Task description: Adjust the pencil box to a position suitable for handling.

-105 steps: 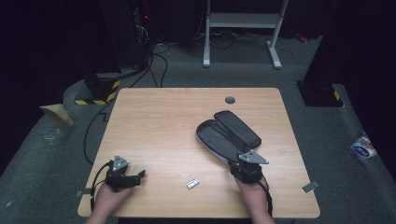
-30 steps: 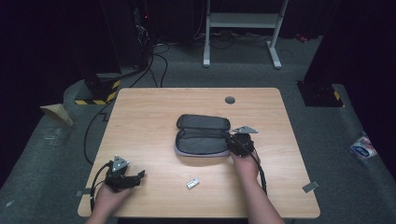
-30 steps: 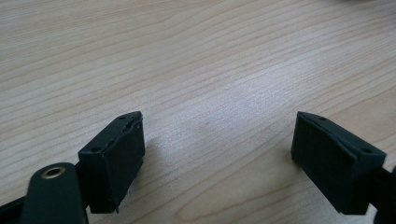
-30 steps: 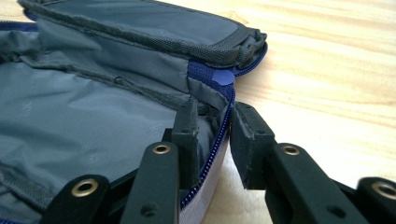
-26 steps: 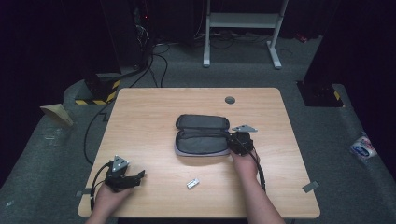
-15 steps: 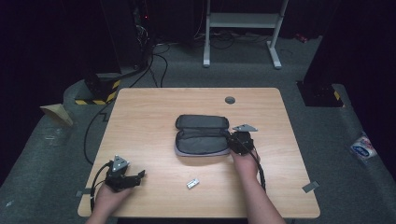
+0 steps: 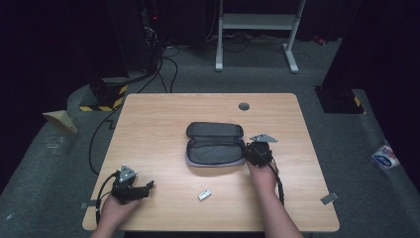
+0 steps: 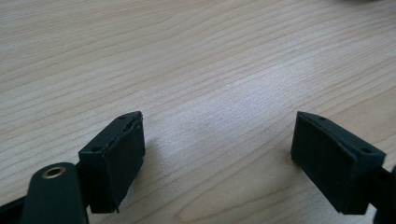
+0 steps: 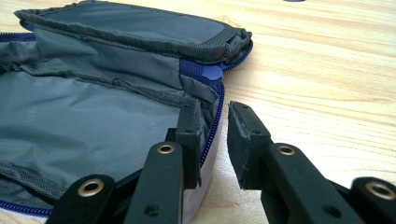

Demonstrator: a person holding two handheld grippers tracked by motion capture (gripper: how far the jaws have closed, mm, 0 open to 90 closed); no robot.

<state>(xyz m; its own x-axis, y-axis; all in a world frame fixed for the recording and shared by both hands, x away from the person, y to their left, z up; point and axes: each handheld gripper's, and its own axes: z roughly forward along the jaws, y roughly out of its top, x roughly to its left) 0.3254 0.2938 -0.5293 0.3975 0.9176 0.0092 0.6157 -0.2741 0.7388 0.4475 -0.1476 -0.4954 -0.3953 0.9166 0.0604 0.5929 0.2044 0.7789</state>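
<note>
An open grey pencil case (image 7: 215, 144) with a blue zipper lies mid-table, its lid folded back. My right gripper (image 7: 250, 153) sits at the case's right end. In the right gripper view the case (image 9: 93, 126) fills the left side. There my right gripper (image 9: 212, 109) pinches the zippered rim, one pad inside on the lining and one outside; its jaws have just been closing a little. My left gripper (image 7: 147, 186) rests near the front left corner. In its own view my left gripper (image 8: 219, 126) stands open over bare wood.
A small silvery item (image 7: 204, 195) lies on the wooden table (image 7: 158, 124) between the two hands, near the front. A dark round grommet (image 7: 243, 106) sits near the far edge. Cables and a white frame stand on the floor beyond.
Since the oldest frame the case has swung from a diagonal to lie crosswise and moved left with the right gripper. Over the last second nothing has visibly moved.
</note>
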